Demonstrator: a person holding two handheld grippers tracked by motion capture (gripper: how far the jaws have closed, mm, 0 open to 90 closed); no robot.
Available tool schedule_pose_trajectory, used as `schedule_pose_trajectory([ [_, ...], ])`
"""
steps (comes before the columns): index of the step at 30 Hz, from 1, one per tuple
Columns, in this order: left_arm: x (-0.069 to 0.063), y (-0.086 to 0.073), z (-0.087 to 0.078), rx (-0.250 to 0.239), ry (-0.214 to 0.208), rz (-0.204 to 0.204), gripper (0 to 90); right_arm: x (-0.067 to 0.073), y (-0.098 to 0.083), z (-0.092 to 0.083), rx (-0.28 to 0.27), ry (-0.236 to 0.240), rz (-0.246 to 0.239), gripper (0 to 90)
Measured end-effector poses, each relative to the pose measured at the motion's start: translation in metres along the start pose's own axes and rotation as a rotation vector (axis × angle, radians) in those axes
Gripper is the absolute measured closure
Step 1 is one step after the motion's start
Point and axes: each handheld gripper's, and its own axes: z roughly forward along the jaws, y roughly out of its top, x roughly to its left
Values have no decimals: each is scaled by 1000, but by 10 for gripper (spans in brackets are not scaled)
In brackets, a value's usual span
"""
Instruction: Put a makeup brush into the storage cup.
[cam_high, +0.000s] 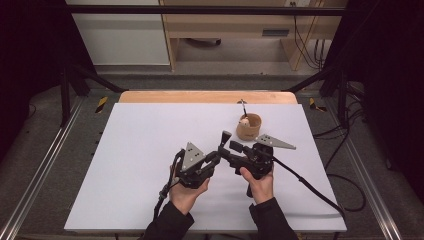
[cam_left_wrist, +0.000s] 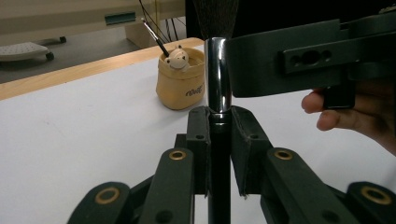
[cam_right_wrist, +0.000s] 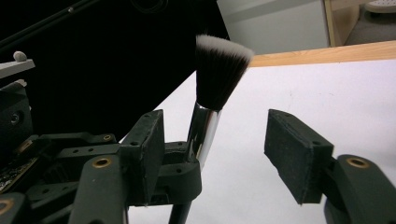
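Observation:
A makeup brush (cam_high: 224, 137) with a black handle, a silver ferrule (cam_left_wrist: 218, 74) and white-tipped black bristles (cam_right_wrist: 219, 70) stands upright over the middle of the white table. My left gripper (cam_left_wrist: 219, 121) is shut on its handle just below the ferrule. My right gripper (cam_right_wrist: 222, 149) is open, with one pad on each side of the ferrule. The left pad is close to the ferrule and the right pad stands well apart from it. In the high view both grippers, left (cam_high: 218, 155) and right (cam_high: 234, 146), meet at the brush.
A tan cup (cam_high: 249, 126) holding a small bear figure (cam_left_wrist: 177, 57) and a thin brush (cam_high: 243, 106) stands behind the grippers, to the right. The white table top (cam_high: 140, 150) ends in a wooden back edge (cam_high: 200, 96). Cables trail from both grippers.

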Motion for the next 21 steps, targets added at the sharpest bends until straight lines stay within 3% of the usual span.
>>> schedule_pose_trajectory([
  [21,-6,1,1,-9,-7,-4,780,-1,1,1,9,22,41,571],
])
